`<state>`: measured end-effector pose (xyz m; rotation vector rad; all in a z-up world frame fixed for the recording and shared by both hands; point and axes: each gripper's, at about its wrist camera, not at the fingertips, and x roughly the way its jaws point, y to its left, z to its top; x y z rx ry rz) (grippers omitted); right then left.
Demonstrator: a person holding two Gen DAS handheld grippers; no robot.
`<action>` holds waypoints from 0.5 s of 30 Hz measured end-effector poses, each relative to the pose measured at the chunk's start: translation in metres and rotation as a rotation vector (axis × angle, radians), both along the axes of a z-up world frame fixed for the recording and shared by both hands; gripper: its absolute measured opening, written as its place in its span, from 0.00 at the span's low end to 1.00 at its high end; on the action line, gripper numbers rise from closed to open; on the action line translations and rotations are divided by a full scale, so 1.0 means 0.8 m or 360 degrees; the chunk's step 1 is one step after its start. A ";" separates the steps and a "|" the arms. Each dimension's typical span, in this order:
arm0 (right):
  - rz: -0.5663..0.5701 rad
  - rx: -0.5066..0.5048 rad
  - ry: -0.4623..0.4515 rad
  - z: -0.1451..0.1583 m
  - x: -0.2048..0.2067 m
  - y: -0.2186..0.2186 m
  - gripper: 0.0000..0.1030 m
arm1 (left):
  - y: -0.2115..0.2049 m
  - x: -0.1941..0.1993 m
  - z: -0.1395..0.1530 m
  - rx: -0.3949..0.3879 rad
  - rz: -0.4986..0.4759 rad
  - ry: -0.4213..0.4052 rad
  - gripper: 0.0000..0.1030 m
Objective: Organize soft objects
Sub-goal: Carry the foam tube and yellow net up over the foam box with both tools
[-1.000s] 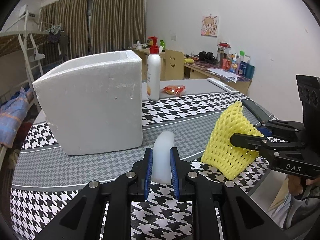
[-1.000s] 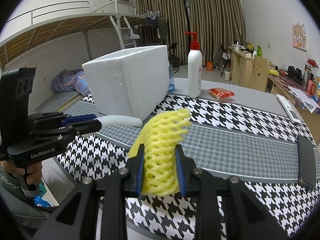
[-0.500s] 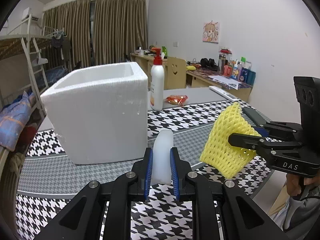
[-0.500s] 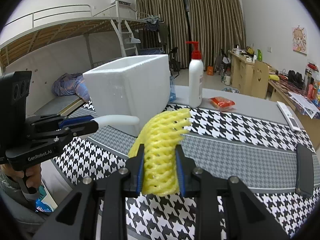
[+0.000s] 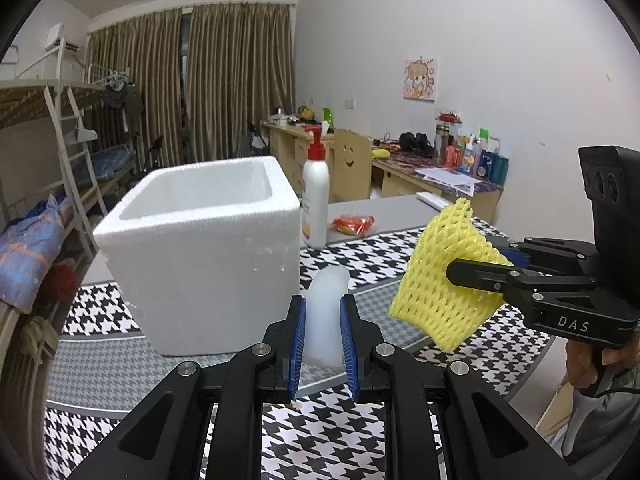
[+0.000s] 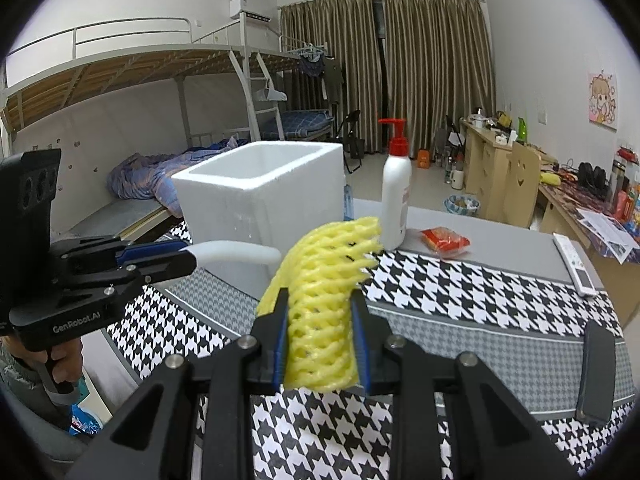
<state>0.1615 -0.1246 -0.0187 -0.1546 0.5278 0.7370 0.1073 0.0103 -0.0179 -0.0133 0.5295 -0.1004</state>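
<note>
left gripper (image 5: 323,344) clamped white foam piece (image 5: 326,312) | right gripper (image 6: 320,344) clamped yellow foam net (image 6: 324,280) | both rose above tablecloth (image 6: 460,280), foam box (image 5: 208,256) rim now visible | likely drop-in next

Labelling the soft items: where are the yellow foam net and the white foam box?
yellow foam net sleeve (image 6: 320,320), right wrist view, mesh middle.
white foam box (image 5: 208,272), left wrist view, front wall.
</note>
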 end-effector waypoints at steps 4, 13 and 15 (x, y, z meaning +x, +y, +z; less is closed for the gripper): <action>-0.0004 0.0015 -0.0018 0.008 0.000 0.002 0.31 | -0.001 0.000 0.009 0.0002 -0.0008 -0.0025 0.18; 0.0022 0.0023 -0.0072 0.025 -0.003 0.011 0.31 | 0.007 -0.005 0.030 -0.0016 -0.0006 -0.0098 0.18; 0.0029 0.0032 -0.0080 0.028 -0.004 0.013 0.31 | 0.007 -0.006 0.034 -0.0008 -0.0004 -0.0116 0.18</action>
